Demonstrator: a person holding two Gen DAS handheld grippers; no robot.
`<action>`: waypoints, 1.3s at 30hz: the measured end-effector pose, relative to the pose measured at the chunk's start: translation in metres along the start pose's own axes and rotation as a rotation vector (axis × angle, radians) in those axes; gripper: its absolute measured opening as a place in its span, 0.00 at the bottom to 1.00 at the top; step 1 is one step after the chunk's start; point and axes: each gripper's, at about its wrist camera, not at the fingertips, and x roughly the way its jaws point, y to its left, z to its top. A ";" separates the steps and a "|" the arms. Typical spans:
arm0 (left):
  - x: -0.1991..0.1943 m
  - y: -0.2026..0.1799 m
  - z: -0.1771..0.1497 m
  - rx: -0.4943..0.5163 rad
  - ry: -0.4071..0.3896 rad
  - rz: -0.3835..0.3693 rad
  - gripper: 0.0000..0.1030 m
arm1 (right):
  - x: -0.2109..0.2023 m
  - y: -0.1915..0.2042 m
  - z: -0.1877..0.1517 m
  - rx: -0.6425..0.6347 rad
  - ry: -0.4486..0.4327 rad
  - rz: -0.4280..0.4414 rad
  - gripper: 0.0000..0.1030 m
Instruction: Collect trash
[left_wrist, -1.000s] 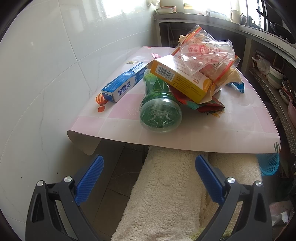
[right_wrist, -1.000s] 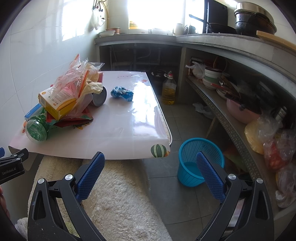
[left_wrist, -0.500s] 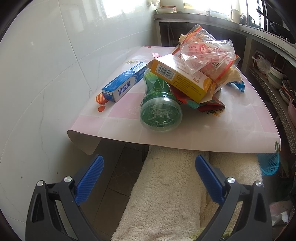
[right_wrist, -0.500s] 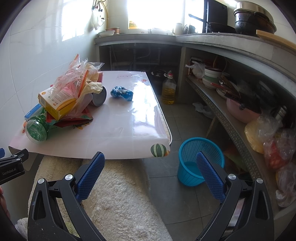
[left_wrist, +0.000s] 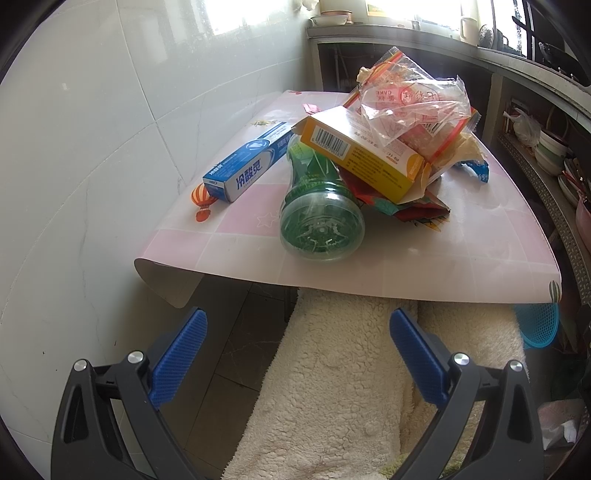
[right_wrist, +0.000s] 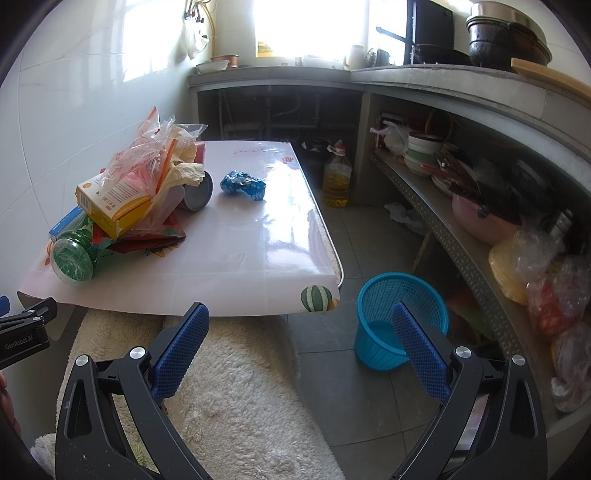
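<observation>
Green bottle (left_wrist: 320, 218) lying under yellow box (left_wrist: 364, 155) on table (right_wrist: 236, 266), both grippers' fingers apart, holding nothing.

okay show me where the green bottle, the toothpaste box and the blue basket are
green bottle (left_wrist: 320, 225): left wrist view, on its round base.
toothpaste box (left_wrist: 248, 171): left wrist view, on its blue printed side.
blue basket (right_wrist: 373, 339): right wrist view, on its outer wall.

Both wrist cams sit low, short of the table (left_wrist: 424, 273) near edge, facing fwd. Left looks at the trash pile (left_wrist: 369, 147) close up; right cam, wider, shares table, pile (right_wrist: 125, 192), blue basket (right_wrist: 384, 332).
</observation>
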 end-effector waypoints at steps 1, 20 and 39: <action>0.000 0.000 0.000 0.000 0.000 0.000 0.94 | 0.000 0.000 0.000 0.001 0.001 0.000 0.93; 0.010 0.014 0.010 -0.021 0.002 0.019 0.94 | 0.010 0.005 0.000 -0.008 0.015 0.019 0.93; 0.015 0.037 0.101 -0.029 -0.212 -0.213 0.94 | 0.044 0.001 0.055 -0.030 -0.122 0.110 0.93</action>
